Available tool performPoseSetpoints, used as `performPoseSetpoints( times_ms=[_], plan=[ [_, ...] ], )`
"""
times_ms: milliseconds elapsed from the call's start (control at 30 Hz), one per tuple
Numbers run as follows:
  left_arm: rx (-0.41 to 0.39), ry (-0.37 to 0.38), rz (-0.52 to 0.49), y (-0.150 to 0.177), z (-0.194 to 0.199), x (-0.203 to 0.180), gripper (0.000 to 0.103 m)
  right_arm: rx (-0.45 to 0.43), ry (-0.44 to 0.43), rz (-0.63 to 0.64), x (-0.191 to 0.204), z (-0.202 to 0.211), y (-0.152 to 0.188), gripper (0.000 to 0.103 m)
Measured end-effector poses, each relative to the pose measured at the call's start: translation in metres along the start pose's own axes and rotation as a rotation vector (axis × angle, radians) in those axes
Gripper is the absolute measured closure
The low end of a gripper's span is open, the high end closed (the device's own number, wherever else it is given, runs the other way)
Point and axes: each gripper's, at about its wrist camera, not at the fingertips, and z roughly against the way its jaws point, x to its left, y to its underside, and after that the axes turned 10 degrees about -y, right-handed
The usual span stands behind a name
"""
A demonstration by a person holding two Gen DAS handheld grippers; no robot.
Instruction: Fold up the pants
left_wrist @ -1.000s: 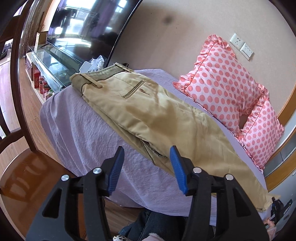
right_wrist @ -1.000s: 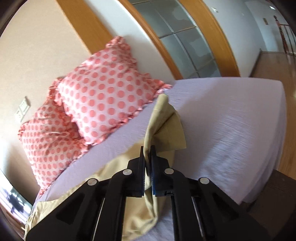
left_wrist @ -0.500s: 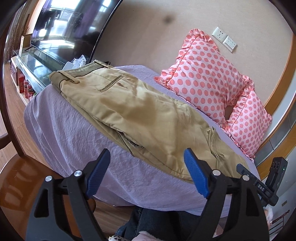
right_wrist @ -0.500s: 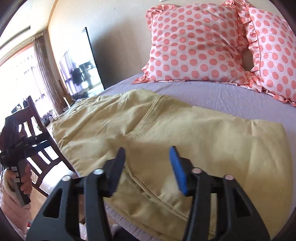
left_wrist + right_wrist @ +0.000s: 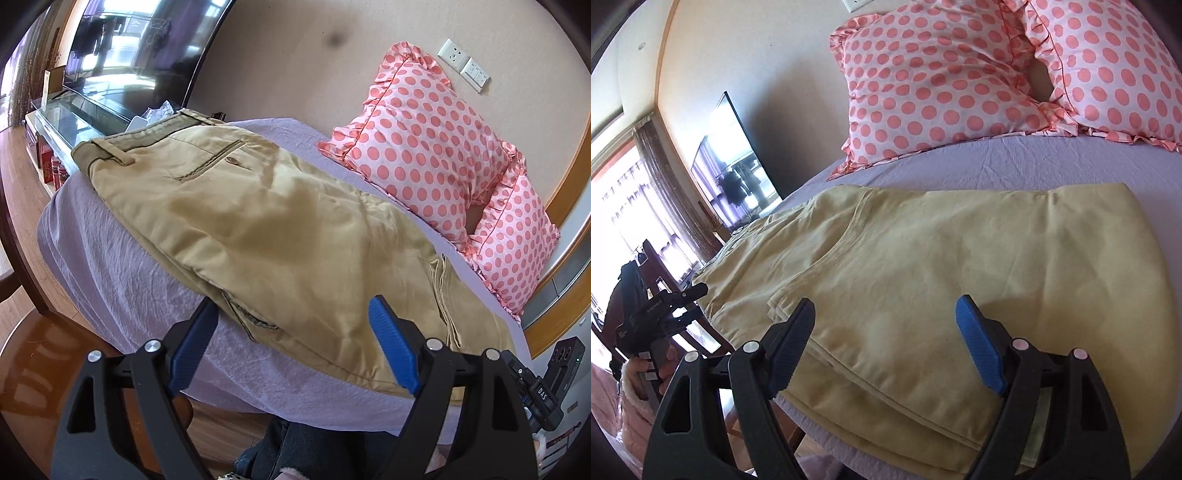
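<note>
Khaki pants (image 5: 280, 225) lie folded on a bed with a lilac sheet (image 5: 122, 280), waistband toward the TV end and the leg ends doubled back over the middle. They also show in the right wrist view (image 5: 960, 280). My left gripper (image 5: 295, 343) is open and empty, hovering just off the bed's near edge in front of the pants. My right gripper (image 5: 886, 343) is open and empty, low over the folded end of the pants. The left gripper also shows in the right wrist view (image 5: 661, 306), held in a hand at the far left.
Two pink polka-dot pillows (image 5: 436, 147) lean on the wall at the head of the bed (image 5: 945, 77). A TV (image 5: 140, 48) on a glass stand sits past the bed's left end. A wooden chair (image 5: 665, 280) stands beside the bed.
My right gripper carried the pant legs over toward the waist, let go and opened wide. My left gripper opened wider and drew a little closer to the pants.
</note>
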Motion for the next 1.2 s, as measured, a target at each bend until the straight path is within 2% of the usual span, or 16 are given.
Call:
performPoseSetpoints(
  times_ms=[100, 233, 300, 433, 533, 667, 767, 833, 867, 900, 933, 1000, 1033, 1133, 1200],
  plan=[
    [0.017, -0.028, 0.023, 0.001, -0.002, 0.0, 0.018, -0.003, -0.007, -0.004, 0.0, 0.001, 0.0, 0.022],
    [0.038, -0.006, 0.055, 0.004, -0.006, 0.0, 0.018, -0.006, -0.013, -0.01, 0.0, 0.0, 0.0, 0.022],
    [0.023, -0.037, 0.059, -0.001, -0.003, -0.003, 0.018, -0.004, -0.012, -0.01, 0.0, -0.002, 0.0, 0.021],
    [-0.044, -0.025, 0.101, -0.026, 0.007, 0.004, 0.018, -0.01, -0.021, -0.013, 0.0, -0.002, 0.001, 0.02],
    [-0.072, -0.1, 0.117, -0.05, -0.001, 0.016, 0.018, -0.019, -0.03, -0.02, -0.002, -0.001, 0.002, 0.02],
    [-0.042, -0.161, 0.205, -0.077, -0.019, 0.048, 0.023, -0.027, -0.042, -0.024, -0.003, 0.001, 0.004, 0.02],
    [-0.025, -0.193, 0.287, -0.088, -0.033, 0.073, 0.038, -0.034, -0.054, -0.029, -0.004, 0.003, 0.004, 0.02],
    [-0.048, -0.226, 0.314, -0.092, -0.037, 0.082, 0.066, -0.038, -0.061, -0.029, -0.005, 0.003, 0.005, 0.02],
    [-0.028, -0.253, 0.308, -0.096, -0.041, 0.084, 0.079, -0.038, -0.065, -0.029, -0.005, 0.004, 0.005, 0.02],
    [-0.018, -0.257, 0.309, -0.099, -0.043, 0.084, 0.086, -0.04, -0.07, -0.029, -0.005, 0.005, 0.005, 0.02],
    [-0.031, -0.269, 0.297, -0.101, -0.04, 0.079, 0.09, -0.043, -0.075, -0.03, -0.006, 0.007, 0.005, 0.02],
    [-0.091, -0.306, 0.188, -0.11, -0.025, 0.051, 0.092, -0.053, -0.081, -0.035, -0.008, 0.013, 0.005, 0.02],
    [-0.123, -0.298, 0.129, -0.115, -0.015, 0.032, 0.093, -0.063, -0.08, -0.039, -0.01, 0.017, 0.005, 0.02],
    [-0.182, -0.199, -0.021, -0.126, 0.013, -0.038, 0.094, -0.114, -0.068, -0.061, -0.019, 0.035, 0.003, 0.02],
    [-0.204, -0.112, -0.151, -0.123, 0.028, -0.099, 0.094, -0.162, -0.047, -0.078, -0.026, 0.051, 0.001, 0.019]
  ],
)
